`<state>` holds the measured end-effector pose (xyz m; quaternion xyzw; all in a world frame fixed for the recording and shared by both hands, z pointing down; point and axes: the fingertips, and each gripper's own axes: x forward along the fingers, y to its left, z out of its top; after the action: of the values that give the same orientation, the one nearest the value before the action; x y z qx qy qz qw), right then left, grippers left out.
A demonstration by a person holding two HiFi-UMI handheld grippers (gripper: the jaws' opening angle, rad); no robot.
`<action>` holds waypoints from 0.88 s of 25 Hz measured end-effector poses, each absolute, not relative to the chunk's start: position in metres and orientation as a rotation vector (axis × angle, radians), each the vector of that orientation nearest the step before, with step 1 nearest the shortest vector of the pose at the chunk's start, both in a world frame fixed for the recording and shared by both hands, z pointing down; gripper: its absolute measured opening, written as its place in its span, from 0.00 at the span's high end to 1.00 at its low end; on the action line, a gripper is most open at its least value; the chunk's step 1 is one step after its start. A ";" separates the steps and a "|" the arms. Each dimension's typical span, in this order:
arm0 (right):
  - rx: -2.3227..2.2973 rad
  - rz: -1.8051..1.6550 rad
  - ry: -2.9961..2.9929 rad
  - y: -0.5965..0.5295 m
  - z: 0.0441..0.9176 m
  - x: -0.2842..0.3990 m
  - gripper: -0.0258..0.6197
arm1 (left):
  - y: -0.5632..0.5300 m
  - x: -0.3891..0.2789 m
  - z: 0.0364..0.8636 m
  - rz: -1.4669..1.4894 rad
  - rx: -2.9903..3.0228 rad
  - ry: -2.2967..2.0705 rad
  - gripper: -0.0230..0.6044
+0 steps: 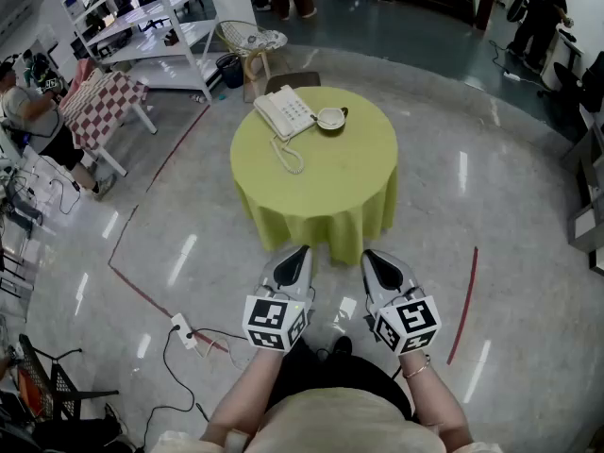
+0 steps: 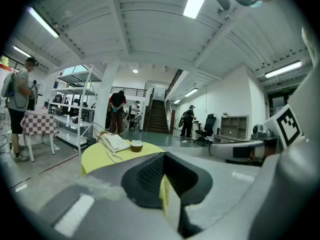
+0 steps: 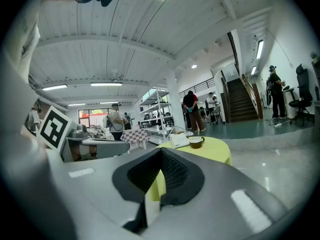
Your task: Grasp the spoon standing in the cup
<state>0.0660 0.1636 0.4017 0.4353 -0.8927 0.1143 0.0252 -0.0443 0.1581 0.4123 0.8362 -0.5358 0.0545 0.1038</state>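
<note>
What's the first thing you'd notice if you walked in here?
A round table with a bright yellow-green cloth stands on the shiny floor, a white telephone and a cup at its far side. Nearest the camera, the left gripper and right gripper, both shut, point toward it.

The left grey two-jaw handheld gripper and the right grey two-jaw handheld gripper are held side by side, slightly apart from each other, on the near side of the round table with the yellow-green cloth. They are not touching the table, and both point toward it at a slight downward tilt. Each gripper's own view shows the black-padded jaws brought together with only a thin slit between them and nothing held, on the left and on the right alike. Each carries its white cube with black square markers at the end away from the table, and both bare forearms reach toward the table, the right wrist wearing a thin bracelet.
</note>
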 end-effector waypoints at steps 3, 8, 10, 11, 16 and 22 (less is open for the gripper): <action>1.362 0.350 -2.760 0.164 0.401 0.070 0.96 | 0.159 -0.040 0.410 0.160 2.479 -1.578 0.96; 1.368 0.340 -2.757 0.165 0.401 0.075 0.96 | 0.160 -0.038 0.411 0.162 2.471 -1.591 0.96; 1.370 0.341 -2.762 0.166 0.400 0.079 0.96 | 0.160 -0.036 0.410 0.154 2.468 -1.597 0.96; 1.374 0.345 -2.762 0.167 0.400 0.081 0.96 | 0.161 -0.035 0.409 0.151 2.468 -1.598 0.96; 1.387 0.359 -2.762 0.168 0.403 0.092 0.96 | 0.161 -0.029 0.410 0.154 2.465 -1.610 0.96; 1.376 0.366 -2.776 0.171 0.404 0.098 0.96 | 0.165 -0.025 0.409 0.167 2.467 -1.636 0.96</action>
<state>0.0984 0.1712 0.4041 0.4411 -0.8897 0.1172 0.0109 -0.0247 0.1648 0.4090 0.8289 -0.5496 0.0561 0.0885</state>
